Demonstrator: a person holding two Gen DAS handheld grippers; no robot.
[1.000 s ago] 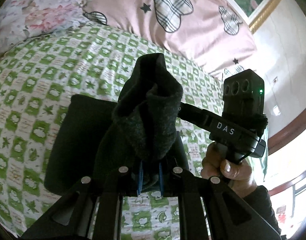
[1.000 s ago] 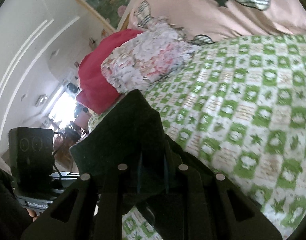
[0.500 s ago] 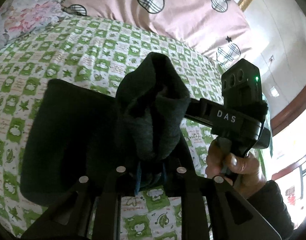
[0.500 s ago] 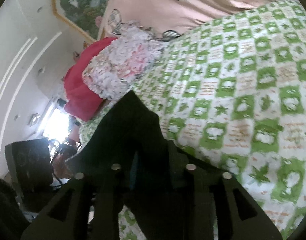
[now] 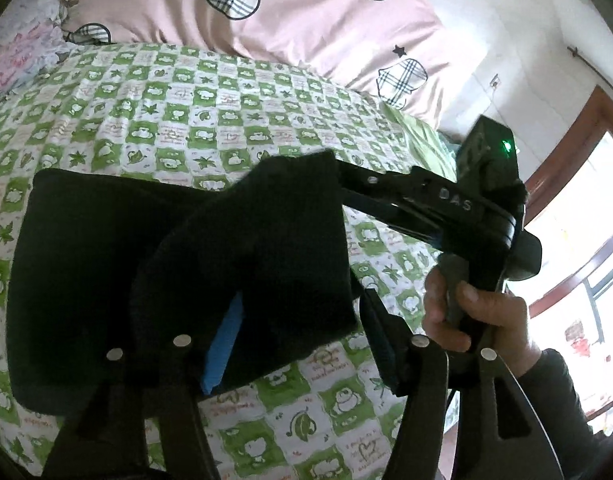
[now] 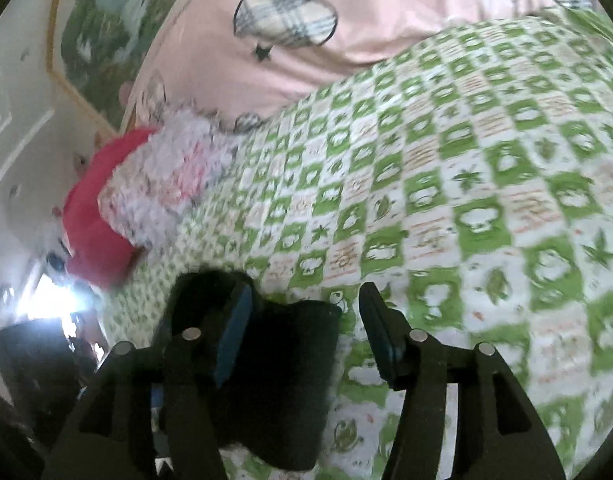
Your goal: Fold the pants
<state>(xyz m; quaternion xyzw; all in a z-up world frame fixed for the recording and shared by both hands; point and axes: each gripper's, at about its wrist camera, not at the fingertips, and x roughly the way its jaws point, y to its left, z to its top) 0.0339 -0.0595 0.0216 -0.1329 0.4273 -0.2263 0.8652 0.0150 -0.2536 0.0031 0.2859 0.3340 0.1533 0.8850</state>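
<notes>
Both grippers are showing black angular frames studded with round silver screws, and their fingers (image 5: 222, 344) are wearing blue pads. At three o'clock in the left wrist view, the right gripper's (image 5: 346, 184) body is carrying white "DAS" lettering under a black box glowing green, gripped by a hand (image 5: 470, 316) wearing a dark sleeve (image 5: 558, 396).
</notes>
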